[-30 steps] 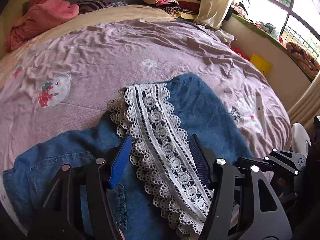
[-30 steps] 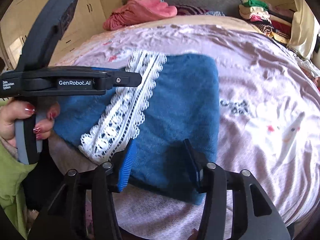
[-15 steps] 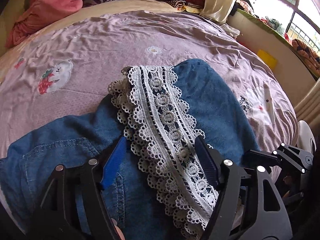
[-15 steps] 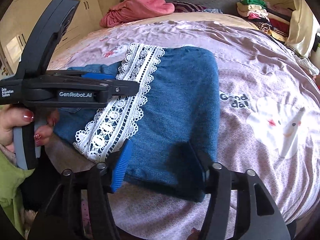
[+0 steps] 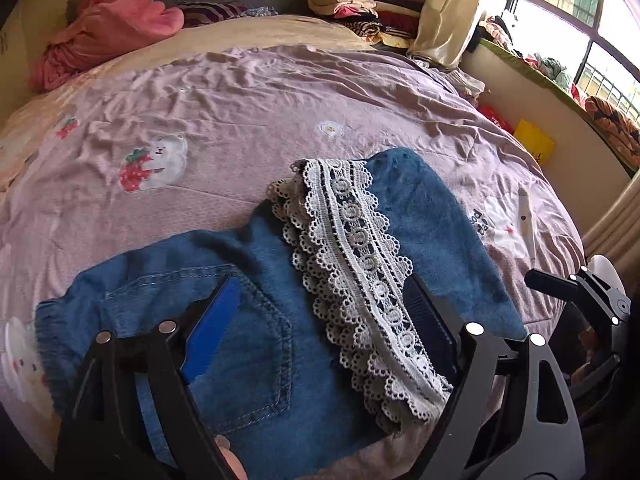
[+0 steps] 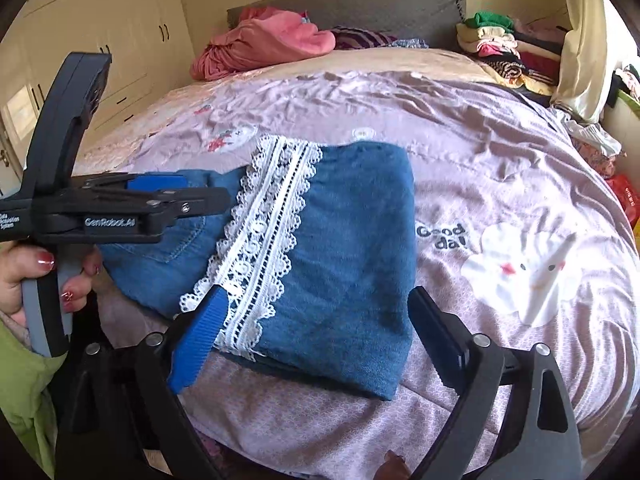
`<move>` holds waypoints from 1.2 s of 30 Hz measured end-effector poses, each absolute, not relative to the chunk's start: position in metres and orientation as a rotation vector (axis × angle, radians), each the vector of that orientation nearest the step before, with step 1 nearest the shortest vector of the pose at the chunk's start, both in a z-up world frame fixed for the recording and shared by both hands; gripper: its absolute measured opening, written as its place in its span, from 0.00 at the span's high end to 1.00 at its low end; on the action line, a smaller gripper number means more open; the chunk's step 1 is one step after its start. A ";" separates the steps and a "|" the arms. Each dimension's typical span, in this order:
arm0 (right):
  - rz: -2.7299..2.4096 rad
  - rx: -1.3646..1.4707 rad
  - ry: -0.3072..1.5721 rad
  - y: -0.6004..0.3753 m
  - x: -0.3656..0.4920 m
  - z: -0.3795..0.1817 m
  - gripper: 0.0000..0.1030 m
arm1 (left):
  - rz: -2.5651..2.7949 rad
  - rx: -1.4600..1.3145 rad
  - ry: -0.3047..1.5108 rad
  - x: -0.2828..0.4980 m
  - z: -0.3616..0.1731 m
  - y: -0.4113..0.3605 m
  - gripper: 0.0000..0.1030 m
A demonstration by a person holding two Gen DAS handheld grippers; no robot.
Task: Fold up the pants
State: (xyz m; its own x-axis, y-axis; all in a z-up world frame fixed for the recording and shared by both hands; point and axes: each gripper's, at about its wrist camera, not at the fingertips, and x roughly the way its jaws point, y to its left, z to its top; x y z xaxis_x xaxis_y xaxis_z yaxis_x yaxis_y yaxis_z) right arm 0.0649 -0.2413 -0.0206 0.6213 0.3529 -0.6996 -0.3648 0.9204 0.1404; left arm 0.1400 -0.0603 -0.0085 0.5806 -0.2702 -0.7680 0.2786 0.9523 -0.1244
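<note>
Looking down the left wrist camera first: the left tongs (image 5: pixel 316 336) hang spread wide over the pants (image 5: pixel 256 320), gripping nothing, one pad above the back pocket (image 5: pixel 240 344) and the other just past the lace trim (image 5: pixel 360 280). The pants lie on the bed (image 5: pixel 240 120) at the near edge, the leg end already doubled over the seat, lace running from 12 toward 5 o'clock. One fold looks done!

Over to the right wrist camera: the right tongs (image 6: pixel 316 340) are released too, straddling the near edge of the folded leg, blue pad beside the lace at 9 o'clock, dark pad at 3 o'clock by the fold's corner. The left tongs sit at 9 o'clock over the waist end, held by a hand (image 6: pixel 24 280). My read: roughly midway, since the waist part at 9 o'clock sticks out, so another fold and a tidy-up remain.
</note>
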 end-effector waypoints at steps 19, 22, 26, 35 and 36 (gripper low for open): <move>0.496 -0.090 0.735 -0.181 0.086 0.021 0.05 | -0.050 -0.019 0.843 0.091 0.014 0.046 0.10; 0.533 -0.120 0.740 -0.162 0.095 0.023 0.05 | -0.015 -0.061 0.858 0.085 0.006 0.071 0.10; 0.603 -0.164 0.750 -0.131 0.110 0.024 0.05 | 0.005 -0.141 0.893 0.080 -0.010 0.100 0.10; 0.756 -0.188 0.806 -0.069 0.142 0.019 0.05 | -0.121 -0.337 0.952 0.072 -0.048 0.113 0.10; 0.780 -0.197 0.813 -0.060 0.146 0.020 0.05 | -0.137 -0.356 0.949 0.073 -0.050 0.113 0.15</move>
State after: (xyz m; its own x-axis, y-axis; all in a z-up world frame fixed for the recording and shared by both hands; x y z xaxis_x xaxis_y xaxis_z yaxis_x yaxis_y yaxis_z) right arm 0.1458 -0.0602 0.0197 0.4317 0.5489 -0.7157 -0.6923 0.7103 0.1271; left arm 0.0725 0.1125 -0.0500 0.5787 -0.2689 -0.7699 -0.0408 0.9333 -0.3567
